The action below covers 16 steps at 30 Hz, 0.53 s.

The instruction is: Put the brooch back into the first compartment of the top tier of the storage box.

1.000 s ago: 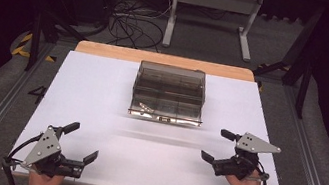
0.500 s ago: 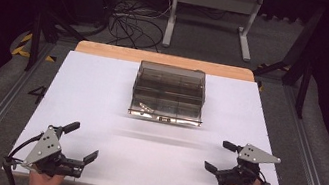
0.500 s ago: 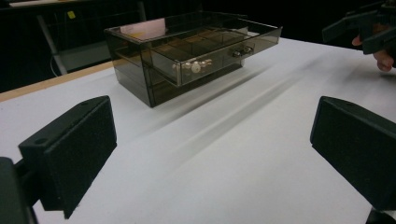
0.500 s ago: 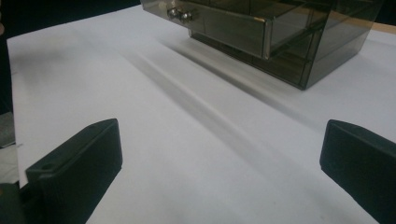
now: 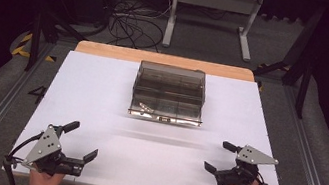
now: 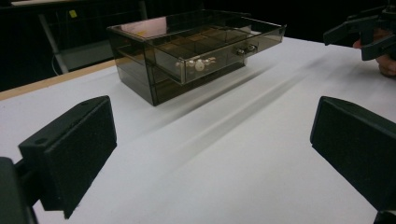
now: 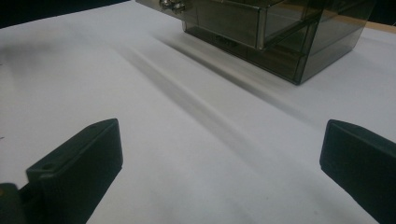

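I am looking down on the white table (image 5: 101, 92) in the high view, and the smoky clear drawer box (image 5: 168, 92) is sitting just above the centre of the frame, close to the wooden strip at the table's far edge. Its top drawer (image 6: 219, 51) is standing pulled out toward me, with small knobs on its front, and a few small pale items are lying inside, too small for me to identify.

I am holding the left gripper (image 5: 81, 140) at the lower left of the high view, jaws spread wide and gripping nothing, resting over the bare table well apart from the box. In the left gripper view the box is sitting in the upper middle of the frame, beyond the two black pads.

The right gripper (image 5: 221, 157) is sitting at the lower right of the high view, also gaping open and empty, near the table's front edge. In the right gripper view the box is filling the upper right, well beyond the open jaws.
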### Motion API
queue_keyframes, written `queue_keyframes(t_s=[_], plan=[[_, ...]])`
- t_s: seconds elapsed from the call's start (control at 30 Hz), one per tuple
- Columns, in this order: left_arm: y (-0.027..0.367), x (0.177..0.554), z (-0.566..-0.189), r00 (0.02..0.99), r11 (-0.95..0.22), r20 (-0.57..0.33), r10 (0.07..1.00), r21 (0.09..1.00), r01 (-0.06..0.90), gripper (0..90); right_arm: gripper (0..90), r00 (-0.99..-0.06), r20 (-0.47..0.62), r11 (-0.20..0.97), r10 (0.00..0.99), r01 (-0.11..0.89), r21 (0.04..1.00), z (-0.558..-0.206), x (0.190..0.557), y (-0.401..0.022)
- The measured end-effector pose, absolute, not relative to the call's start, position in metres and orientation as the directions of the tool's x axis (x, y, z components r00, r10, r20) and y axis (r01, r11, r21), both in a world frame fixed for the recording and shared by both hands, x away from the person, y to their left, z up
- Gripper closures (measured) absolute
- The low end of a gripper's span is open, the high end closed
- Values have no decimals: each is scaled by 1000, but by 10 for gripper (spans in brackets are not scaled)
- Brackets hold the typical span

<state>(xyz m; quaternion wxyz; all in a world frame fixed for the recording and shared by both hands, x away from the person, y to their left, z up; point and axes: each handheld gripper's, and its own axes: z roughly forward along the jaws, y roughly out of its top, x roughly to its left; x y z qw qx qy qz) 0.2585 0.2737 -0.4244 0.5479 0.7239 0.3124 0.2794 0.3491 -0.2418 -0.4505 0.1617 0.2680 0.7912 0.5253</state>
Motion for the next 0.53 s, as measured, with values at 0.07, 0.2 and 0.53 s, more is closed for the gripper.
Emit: queue_keyframes(t_s=[0.07,0.2,0.53], plan=[[274,258,-424,648,-203,61,759,968,146,12,0,-804,24,300,594,249,921,-450,349,-242],[273,258,-424,646,-203,61,761,968,148,12,0,-805,23,299,593,246,922,-450,348,-242],[276,261,-427,633,-171,30,774,972,163,12,0,-802,1,310,598,232,922,-448,347,-241]])
